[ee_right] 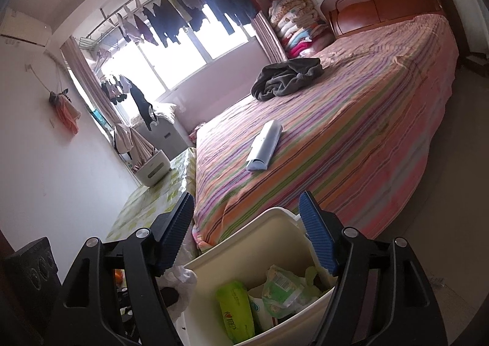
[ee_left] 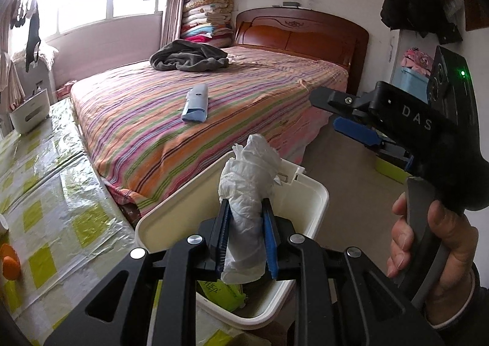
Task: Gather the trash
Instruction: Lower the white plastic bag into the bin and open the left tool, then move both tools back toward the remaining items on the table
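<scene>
My left gripper (ee_left: 246,205) is shut on a crumpled white tissue wad (ee_left: 253,169), which sticks up between its blue pads. It hangs just over the near rim of a cream trash bin (ee_left: 171,211). In the right wrist view the same bin (ee_right: 214,257) holds green wrappers (ee_right: 235,309) and a clear packet. My right gripper (ee_right: 247,233) is open above the bin, its blue pads (ee_right: 175,233) wide apart with nothing between them. The left wrist view shows that right gripper (ee_left: 339,114) at the right, with a hand (ee_left: 434,242) on its grip.
A bed (ee_left: 244,92) with a striped sheet lies beyond the bin, with a light blue pack (ee_left: 195,103) and a grey garment (ee_left: 189,56) on it. A table with a green-checked cover (ee_left: 45,193) stands left, bearing a white appliance (ee_left: 29,112). Bare floor (ee_left: 360,193) lies right.
</scene>
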Motion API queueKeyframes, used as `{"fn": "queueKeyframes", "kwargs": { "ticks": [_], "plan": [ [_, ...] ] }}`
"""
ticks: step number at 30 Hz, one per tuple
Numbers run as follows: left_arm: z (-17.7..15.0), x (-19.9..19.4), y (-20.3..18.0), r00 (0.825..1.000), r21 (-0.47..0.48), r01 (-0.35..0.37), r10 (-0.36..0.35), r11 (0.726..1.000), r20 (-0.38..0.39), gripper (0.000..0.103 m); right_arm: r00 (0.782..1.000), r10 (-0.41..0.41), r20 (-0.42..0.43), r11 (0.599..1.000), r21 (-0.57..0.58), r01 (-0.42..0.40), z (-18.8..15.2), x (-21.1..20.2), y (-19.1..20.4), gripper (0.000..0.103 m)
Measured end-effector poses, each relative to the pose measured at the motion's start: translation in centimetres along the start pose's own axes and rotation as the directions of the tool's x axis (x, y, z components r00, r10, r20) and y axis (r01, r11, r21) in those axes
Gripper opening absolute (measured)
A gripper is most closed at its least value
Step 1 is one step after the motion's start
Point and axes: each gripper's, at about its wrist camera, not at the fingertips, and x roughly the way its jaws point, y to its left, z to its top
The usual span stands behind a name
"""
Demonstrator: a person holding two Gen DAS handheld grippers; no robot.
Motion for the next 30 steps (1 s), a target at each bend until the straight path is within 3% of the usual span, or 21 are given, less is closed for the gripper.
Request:
{"fn": "queueKeyframes", "kwargs": {
  "ticks": [4, 7, 9, 11, 16, 23, 30],
  "plan": [
    [0.1, 0.2, -0.4, 1.0, 0.012, -0.007, 0.007, 1.0, -0.004, 0.024, 1.0, 0.002, 0.002, 1.0, 0.0, -0.002, 0.1, -0.1, 0.1, 0.07],
    [0.2, 0.3, -0.8, 1.0, 0.019, -0.015, 0.015, 1.0, 0.0, 0.042, 1.0, 0.001, 0.002, 1.0, 0.0, -0.001, 0.1, -0.1, 0.1, 0.071],
    [0.1, 0.2, -1.0, 0.999, 0.029, -0.032, 0.032, 0.999, 0.009, 0.067, 1.0, 0.001, 0.001, 1.0, -0.001, -0.001, 0.1, -0.1, 0.1, 0.071],
    [0.1, -0.1, -1.3, 0.998, 0.04, -0.056, 0.055, 0.998, 0.026, 0.076, 1.0, 0.002, 0.003, 1.0, 0.001, -0.002, 0.0, -0.1, 0.1, 0.071],
    [0.0, -0.8, -1.5, 0.995, 0.063, -0.091, 0.088, 0.994, 0.037, 0.077, 1.0, 0.011, 0.001, 1.0, -0.001, -0.011, 0.1, 0.0, 0.4, 0.071],
    [-1.1, -2.6, 0.2, 0.993, 0.014, -0.115, 0.114, 0.993, 0.04, 0.077, 0.999, 0.036, -0.025, 0.999, -0.019, -0.036, -0.5, 0.7, 1.8, 0.071],
    [-2.7, -6.5, 3.5, 0.97, -0.058, -0.22, 0.224, 0.974, 0.094, 0.077, 0.996, 0.061, -0.059, 0.997, -0.053, -0.064, -1.2, 1.8, 3.9, 0.071]
  ]
}}
